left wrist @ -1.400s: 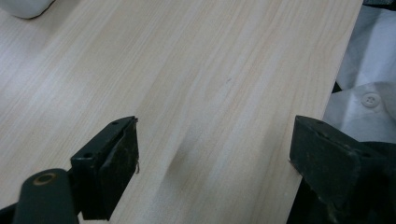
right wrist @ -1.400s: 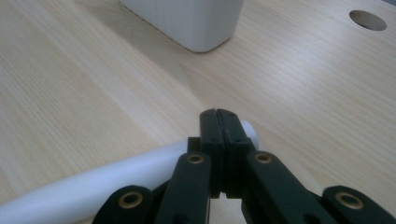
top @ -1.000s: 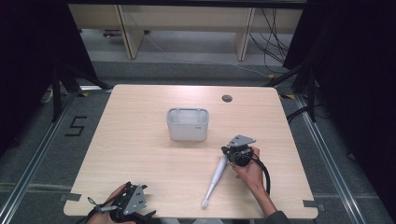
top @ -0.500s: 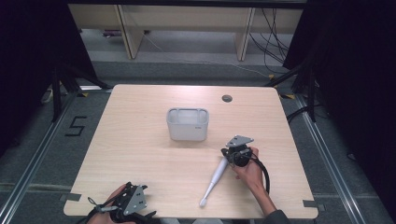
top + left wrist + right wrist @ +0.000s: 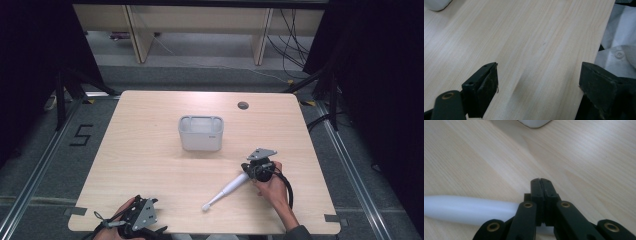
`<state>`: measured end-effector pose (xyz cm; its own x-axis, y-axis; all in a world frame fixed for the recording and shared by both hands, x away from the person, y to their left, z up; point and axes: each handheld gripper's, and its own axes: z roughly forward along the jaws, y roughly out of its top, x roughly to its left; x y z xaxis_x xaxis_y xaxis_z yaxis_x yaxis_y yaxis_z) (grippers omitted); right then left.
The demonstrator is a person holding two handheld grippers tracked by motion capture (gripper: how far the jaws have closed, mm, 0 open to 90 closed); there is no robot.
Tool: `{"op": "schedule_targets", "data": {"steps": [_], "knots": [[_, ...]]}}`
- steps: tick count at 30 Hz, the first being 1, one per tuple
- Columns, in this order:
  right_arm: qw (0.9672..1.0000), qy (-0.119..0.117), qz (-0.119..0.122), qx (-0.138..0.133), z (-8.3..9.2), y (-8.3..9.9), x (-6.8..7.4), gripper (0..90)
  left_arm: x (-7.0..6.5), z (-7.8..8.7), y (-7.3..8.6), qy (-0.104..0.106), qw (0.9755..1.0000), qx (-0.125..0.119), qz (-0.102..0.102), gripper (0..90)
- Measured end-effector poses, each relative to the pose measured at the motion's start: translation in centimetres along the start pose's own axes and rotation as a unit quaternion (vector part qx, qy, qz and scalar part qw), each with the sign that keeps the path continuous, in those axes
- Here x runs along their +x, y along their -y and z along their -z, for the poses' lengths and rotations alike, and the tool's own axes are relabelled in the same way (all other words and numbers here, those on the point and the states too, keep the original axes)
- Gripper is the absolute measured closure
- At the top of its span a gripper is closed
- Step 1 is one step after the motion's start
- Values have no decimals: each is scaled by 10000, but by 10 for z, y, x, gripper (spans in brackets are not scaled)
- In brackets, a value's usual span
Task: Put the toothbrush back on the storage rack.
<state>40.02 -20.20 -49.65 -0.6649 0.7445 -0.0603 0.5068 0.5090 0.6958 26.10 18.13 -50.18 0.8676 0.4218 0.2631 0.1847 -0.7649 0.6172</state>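
Surroundings: dark floor with metal rails around the table (image 5: 150,150), a "5" marked on the floor (image 5: 81,135) at the left, pale shelving and loose cables (image 5: 295,30) beyond the far edge.
Table: light wood-grain top with rounded corners; a small round cable hole (image 5: 243,105) sits near the far edge, right of centre.
Grey bin (image 5: 201,132): a small open-topped container, upright, near the middle of the table, slightly toward the far side.
White tool (image 5: 226,189): a long, slender white object lying flat on the table, running diagonally from near the right gripper toward the near edge; its thinner end with a small knob points to the near left. What it is exactly cannot be told.
Right gripper (image 5: 258,169): held by the right hand (image 5: 272,185) on the right half of the table, just at the thick end of the white tool. In the right gripper view its jaws are pressed together with no gap, and the white tool (image 5: 469,210) passes beneath and beside them (not between the tips).
Left gripper (image 5: 137,220): held low at the near-left edge of the table, well apart from the bin and the tool. In the left gripper view its jaws stand wide apart over bare wood, one jaw past the table edge, with white buttoned cloth (image 5: 619,52) beyond.
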Motion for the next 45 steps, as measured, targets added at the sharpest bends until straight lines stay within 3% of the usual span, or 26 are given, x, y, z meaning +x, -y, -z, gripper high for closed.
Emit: {"op": "schedule_targets", "data": {"steps": [1,6,7,10,13,17,25,27,29,30,31,32,34,42,43,44,45], "knots": [[9999,-51,-2,138,2,0,0,894,0,0,0,-19,10000,1,8,154],[9998,-19,50,185,7,2,2,894,1,0,0,78,10000,-16,13,154],[9998,-15,124,179,7,3,2,891,0,0,0,-25,10000,2,13,154],[9996,2,136,257,10,4,4,887,1,0,0,62,10000,-9,1,154],[9997,78,97,205,10,6,8,886,0,0,0,-24,10000,19,-1,154],[9992,-48,180,357,14,7,8,886,1,0,0,-3,10000,14,-2,154],[9996,13,92,274,20,15,9,886,1,0,0,21,10000,-2,8,154],[9994,-32,-58,348,24,17,11,886,1,0,0,72,10000,1,-5,154],[9993,-6,46,358,27,18,10,886,1,0,0,-33,10000,14,7,154],[9994,-9,-72,331,28,20,12,886,1,0,0,-27,10000,10,7,154],[9991,-65,-49,413,31,20,11,886,1,0,0,-5,10000,3,1,154],[9995,-5,-69,303,30,23,13,886,1,0,0,69,10000,-2,-2,154],[9992,-51,-80,379,33,25,13,886,1,0,0,-34,10000,21,3,153],[9989,-61,-14,456,43,32,17,884,0,0,0,-20,10000,20,-12,154],[9990,-89,-142,425,43,33,20,884,0,0,0,-30,10000,18,-3,154],[9989,-102,3,448,45,34,19,884,1,0,0,-21,10000,16,-1,154],[9987,-112,-56,497,46,35,21,883,1,0,0,48,10000,17,1,154]]}}
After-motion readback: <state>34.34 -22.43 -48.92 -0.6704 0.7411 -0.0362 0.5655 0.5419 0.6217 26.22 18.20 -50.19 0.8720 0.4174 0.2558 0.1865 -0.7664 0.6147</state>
